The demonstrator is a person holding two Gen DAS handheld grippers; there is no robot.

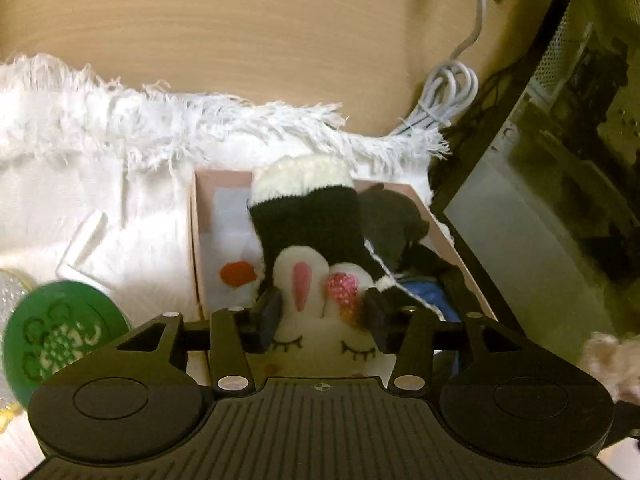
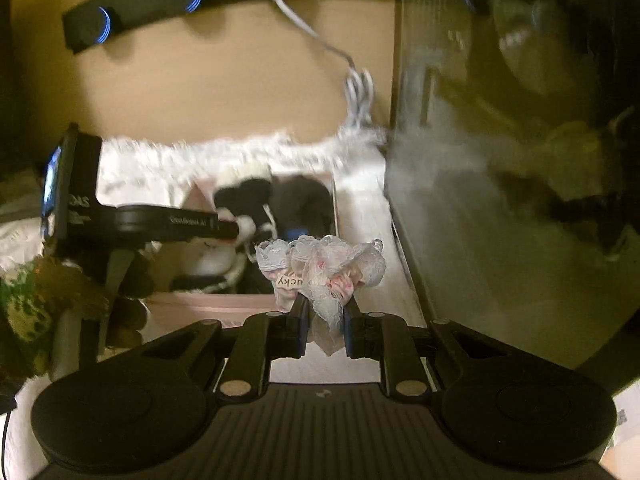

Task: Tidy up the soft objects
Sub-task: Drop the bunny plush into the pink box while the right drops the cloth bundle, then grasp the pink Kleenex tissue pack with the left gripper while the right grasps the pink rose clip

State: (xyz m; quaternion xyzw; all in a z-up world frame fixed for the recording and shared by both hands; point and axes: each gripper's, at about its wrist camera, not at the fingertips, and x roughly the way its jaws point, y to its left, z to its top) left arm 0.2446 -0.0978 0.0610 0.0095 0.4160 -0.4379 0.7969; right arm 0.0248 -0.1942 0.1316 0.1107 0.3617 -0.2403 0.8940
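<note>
Left gripper (image 1: 322, 312) straddles the soft black-and-white knitted bunny sock (image 1: 316, 248) over the pink cardboard box (image 1: 193, 240); pad contact unclear. Right gripper (image 2: 324, 320) clenches the limp white lace bow (image 2: 320, 264) mid-bunch. Both light, floppy, snag-prone; grab bulk, not edges.

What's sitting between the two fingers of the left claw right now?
The bunny-face sock, its black cuff draped into the pink box. The left wrist view shows it between the left claw fingers.

A small tag (image 2: 289, 281) on the lace bundle (image 2: 320, 264) is read, upside down, as "ucky"; its first letter is hidden. Print on the other gripper's arm (image 2: 176, 221), at nine o'clock, is too blurred to be read.
</note>
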